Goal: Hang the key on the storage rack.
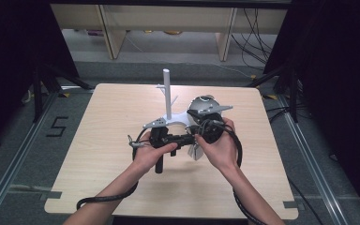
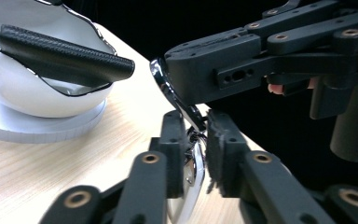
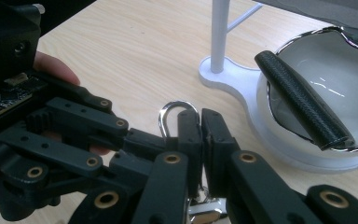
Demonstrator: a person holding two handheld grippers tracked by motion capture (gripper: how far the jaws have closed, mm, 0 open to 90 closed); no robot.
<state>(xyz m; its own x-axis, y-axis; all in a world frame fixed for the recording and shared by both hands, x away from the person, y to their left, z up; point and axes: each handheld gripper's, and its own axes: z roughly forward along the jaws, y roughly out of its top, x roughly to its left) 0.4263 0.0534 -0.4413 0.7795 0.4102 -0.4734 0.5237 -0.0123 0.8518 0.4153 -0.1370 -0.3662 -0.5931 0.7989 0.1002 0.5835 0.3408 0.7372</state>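
Note:
A chrome key clip (image 3: 177, 112) hangs between the two grippers above the middle of the table (image 1: 112, 178). My right gripper (image 3: 200, 135) is shut on its round loop. In the left gripper view, my left gripper (image 2: 196, 140) has its pads against the clip's lower chrome body (image 2: 194, 168), with the right gripper (image 2: 182, 86) just above it. In the high view both hands hold the grippers tip to tip, left gripper (image 1: 187, 139) and right gripper (image 1: 198, 133). A white bowl (image 3: 286, 135) with a chrome rim holds a black textured roll (image 3: 303, 100).
The bowl (image 1: 201, 105) sits on the round base of a white stand, whose post (image 1: 167, 93) rises just behind the hands. Black cables trail off the near table edge. Wooden furniture legs and floor cables lie beyond the far edge.

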